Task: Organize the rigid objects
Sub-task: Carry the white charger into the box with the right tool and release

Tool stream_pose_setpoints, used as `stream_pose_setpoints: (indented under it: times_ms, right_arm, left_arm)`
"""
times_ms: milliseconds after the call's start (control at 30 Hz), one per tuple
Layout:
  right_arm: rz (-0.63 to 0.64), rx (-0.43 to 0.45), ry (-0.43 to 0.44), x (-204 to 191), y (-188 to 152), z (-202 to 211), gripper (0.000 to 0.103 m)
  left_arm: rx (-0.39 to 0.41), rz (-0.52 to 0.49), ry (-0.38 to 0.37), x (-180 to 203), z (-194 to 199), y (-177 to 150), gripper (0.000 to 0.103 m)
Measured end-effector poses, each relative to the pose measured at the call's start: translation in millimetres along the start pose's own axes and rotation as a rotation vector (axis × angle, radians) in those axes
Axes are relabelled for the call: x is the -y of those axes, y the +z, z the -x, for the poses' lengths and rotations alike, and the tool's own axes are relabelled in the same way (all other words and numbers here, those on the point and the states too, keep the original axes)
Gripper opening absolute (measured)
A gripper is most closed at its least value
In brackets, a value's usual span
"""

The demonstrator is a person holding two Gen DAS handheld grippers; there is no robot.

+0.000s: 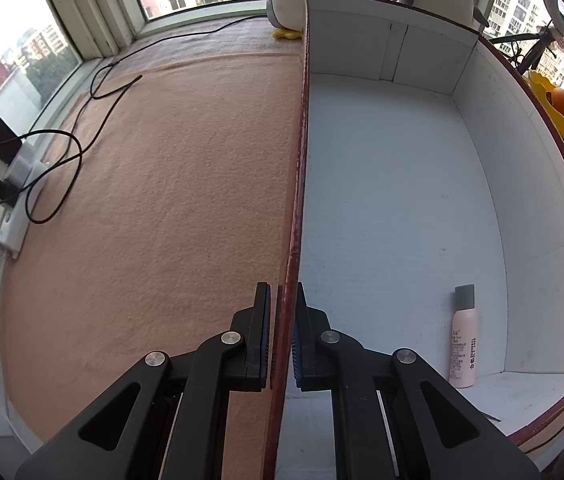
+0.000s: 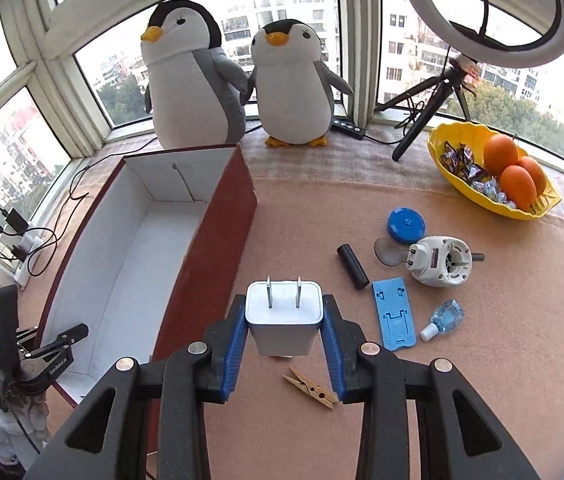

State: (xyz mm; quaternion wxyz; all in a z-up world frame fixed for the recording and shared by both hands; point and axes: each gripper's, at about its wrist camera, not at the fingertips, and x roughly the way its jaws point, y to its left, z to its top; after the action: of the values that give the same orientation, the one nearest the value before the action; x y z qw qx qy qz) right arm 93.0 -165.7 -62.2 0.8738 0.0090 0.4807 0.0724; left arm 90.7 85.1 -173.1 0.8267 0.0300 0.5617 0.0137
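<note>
L tongs point(image 1: 282, 332) clamped on the box point(image 1: 382, 200) side wall, one pad each side of the red edge, pinning it. Inside the box, just R of my L pads, a small spray bottle point(image 1: 463, 340) stands upright near the corner; rest of the floor is bare.

R tongs point(image 2: 285, 320) gripping the white charger point(image 2: 284, 320), prongs pointing away from me, pads on its two flat sides, held clear above the mat point(image 2: 482, 360). Box sits to the L of the R tongs, its red wall close by.

Step in hand, as I read it: carry charger L over the wall & set it on the box floor. To do it well:
- keep L clamp firm so the box doesn't skid
- clear the wall top before going across, don't clip it
- drop in the open middle, away from the bottle so it doesn't topple
- go low before releasing, no tossing

Still on the mat R of the R tongs: black cylinder point(image 2: 353, 266), blue stand point(image 2: 395, 314), small bottle point(image 2: 444, 319), blue lid point(image 2: 406, 225), white plug-in device point(image 2: 442, 260); clothespin point(image 2: 310, 387) under the tongs.
</note>
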Motion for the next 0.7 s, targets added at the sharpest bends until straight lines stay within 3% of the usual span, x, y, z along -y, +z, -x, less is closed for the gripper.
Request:
stream_pose_setpoints:
  times_ms: [433, 700]
  right_arm:
    - [0.198, -0.025, 0.123, -67, 1, -11, 0.032]
    - [0.284, 0.0, 0.129, -90, -1, -11, 0.032]
  left_arm:
    - [0.002, 0.026, 0.016, -1, 2, -2, 0.01]
    - [-0.002, 0.015, 0.022, 1, 1, -2, 0.009]
